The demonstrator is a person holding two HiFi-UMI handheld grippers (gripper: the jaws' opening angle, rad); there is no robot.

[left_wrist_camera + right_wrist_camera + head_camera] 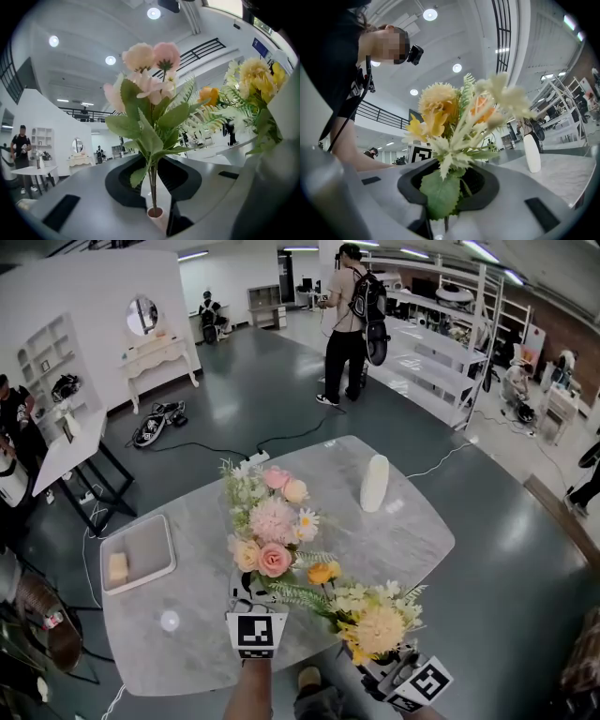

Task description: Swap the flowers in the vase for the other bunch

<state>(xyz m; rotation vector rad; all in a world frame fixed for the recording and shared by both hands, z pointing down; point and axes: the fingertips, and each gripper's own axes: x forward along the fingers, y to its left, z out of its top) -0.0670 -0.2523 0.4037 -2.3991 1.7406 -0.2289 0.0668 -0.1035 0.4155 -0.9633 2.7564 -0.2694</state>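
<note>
Open hall with shelving, grey floor. Head view: marble tabletop (412,540) with a white vase (374,483) upright on it. Tray (137,554) sits well left of the vase. Left hand-held gripper (253,594) holds the pink bunch (272,521) up, left of the vase and nearer the camera. Right hand-held gripper (375,662) holds the yellow bunch (375,624), nearer still. Neither bunch touches the vase.

Left gripper view: jaws narrow, clamped on the pink bunch's thin stem. The yellow bunch shows at right.

Right gripper view: jaws clamped on the yellow bunch's stems, a big leaf between them. The vase stands off to the right, and a person (347,93) leans in at upper left.
</note>
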